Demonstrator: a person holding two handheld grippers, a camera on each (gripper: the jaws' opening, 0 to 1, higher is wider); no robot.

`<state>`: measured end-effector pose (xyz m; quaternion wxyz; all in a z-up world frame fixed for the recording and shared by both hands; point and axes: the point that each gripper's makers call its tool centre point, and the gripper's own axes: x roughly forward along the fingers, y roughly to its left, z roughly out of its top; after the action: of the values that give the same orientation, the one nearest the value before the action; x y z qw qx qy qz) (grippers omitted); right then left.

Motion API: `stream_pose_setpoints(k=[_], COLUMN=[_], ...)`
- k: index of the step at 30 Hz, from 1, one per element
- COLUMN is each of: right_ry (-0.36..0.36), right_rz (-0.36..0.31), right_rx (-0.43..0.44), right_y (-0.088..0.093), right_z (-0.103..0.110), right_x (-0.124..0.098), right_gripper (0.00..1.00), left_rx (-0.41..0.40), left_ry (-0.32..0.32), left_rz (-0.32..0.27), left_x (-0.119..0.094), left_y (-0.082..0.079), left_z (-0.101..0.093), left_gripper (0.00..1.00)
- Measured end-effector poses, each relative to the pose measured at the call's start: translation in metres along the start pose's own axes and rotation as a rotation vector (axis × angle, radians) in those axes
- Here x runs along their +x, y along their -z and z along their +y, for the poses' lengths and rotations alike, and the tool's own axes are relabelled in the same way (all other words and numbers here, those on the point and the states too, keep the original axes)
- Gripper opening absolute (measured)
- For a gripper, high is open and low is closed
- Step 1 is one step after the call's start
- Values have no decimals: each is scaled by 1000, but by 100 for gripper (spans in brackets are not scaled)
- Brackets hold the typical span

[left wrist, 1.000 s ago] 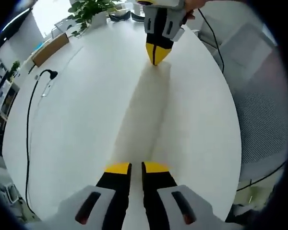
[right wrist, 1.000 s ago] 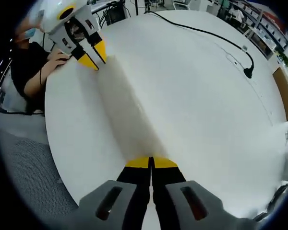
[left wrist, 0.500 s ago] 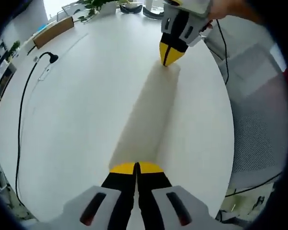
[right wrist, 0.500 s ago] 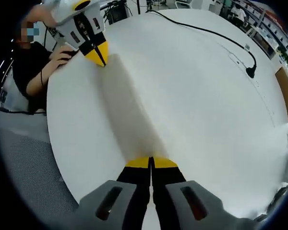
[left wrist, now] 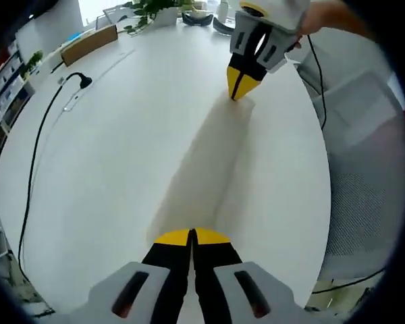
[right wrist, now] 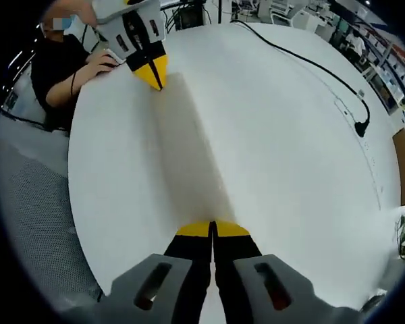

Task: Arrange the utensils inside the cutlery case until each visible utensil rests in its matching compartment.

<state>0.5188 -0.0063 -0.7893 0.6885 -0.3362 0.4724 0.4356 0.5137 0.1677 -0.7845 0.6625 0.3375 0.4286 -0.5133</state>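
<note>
Left gripper (left wrist: 191, 236) at 6 o'clock in the left gripper view, yellow-tipped jaws pressed together with no gap, apparently nipping the near end of the long white cutlery case (left wrist: 206, 169). From there, runs away toward 1 o'clock across the round white table (left wrist: 108, 148), long axis in line with the jaws, far end met by the right gripper (left wrist: 241, 84), likewise closed tip to tip on that end. Seen from the right gripper view, same relation mirrored: right gripper (right wrist: 212, 229) clamped at 6 o'clock, long white cutlery case (right wrist: 189, 155) stretching to 11 o'clock, left gripper (right wrist: 154, 73) at its far end. Held at both ends, then, each gripper equally near its own end, neither nearer the middle. No utensils or compartments to be made out; case closed or lying flat, hard to say which. Judged next: a joint move along or across that axis, both ends kept level. Farther out, a black cable (left wrist: 37, 155) at 9 o'clock, well apart.
</note>
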Motion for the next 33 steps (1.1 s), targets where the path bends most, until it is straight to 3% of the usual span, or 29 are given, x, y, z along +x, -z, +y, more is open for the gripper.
stream_pose_setpoints(k=[2, 4, 6, 7, 9, 10, 13, 16, 18, 20, 23, 26, 33], right_ry=[-30, -31, -51, -49, -72, -100, -98, -99, -103, -105, -82, -88, -113], right_rz=[-55, -69, -75, -76, -83, -94, -109, -141, -116, -115, -134, -125, -103], right_rx=[16, -4, -8, -8, 108, 113, 122, 137, 129, 113, 49, 36, -61], right_y=[-6, -5, -4, -3, -4, -5, -5, -9, -6, -6, -10, -7, 4], right_z=[4, 7, 12, 10, 12, 17, 25, 31, 37, 41, 38, 36, 32], right_x=[0, 0, 2, 2, 4, 5, 7, 12, 17, 18, 22, 18, 14], right_gripper=[15, 26, 28, 29, 35, 39, 40, 43, 45, 44, 37, 37, 37], left_rx=[-1, 5, 31, 62, 84, 77, 66, 137, 189, 187, 245, 226, 184], left_ry=[10, -6, 11, 10, -10, -28, -52, -40, -55, -35, -43, -73, -78], left_rz=[-9, -31, -14, -27, -19, -4, -44, -10, 6, 10, 42, 46, 4], left_x=[-2, 0, 1, 0, 1, 1, 0, 8, 13, 17, 24, 23, 21], left_y=[0, 0, 5, 4, 5, 6, -4, -1, 0, 0, 3, 5, 7], left_z=[-1, 3, 4, 7, 14, 20, 32, 34, 36, 32, 32, 36, 16], left_gripper=[19, 46, 56, 55, 52, 53, 53, 57, 57, 57, 56, 44, 43])
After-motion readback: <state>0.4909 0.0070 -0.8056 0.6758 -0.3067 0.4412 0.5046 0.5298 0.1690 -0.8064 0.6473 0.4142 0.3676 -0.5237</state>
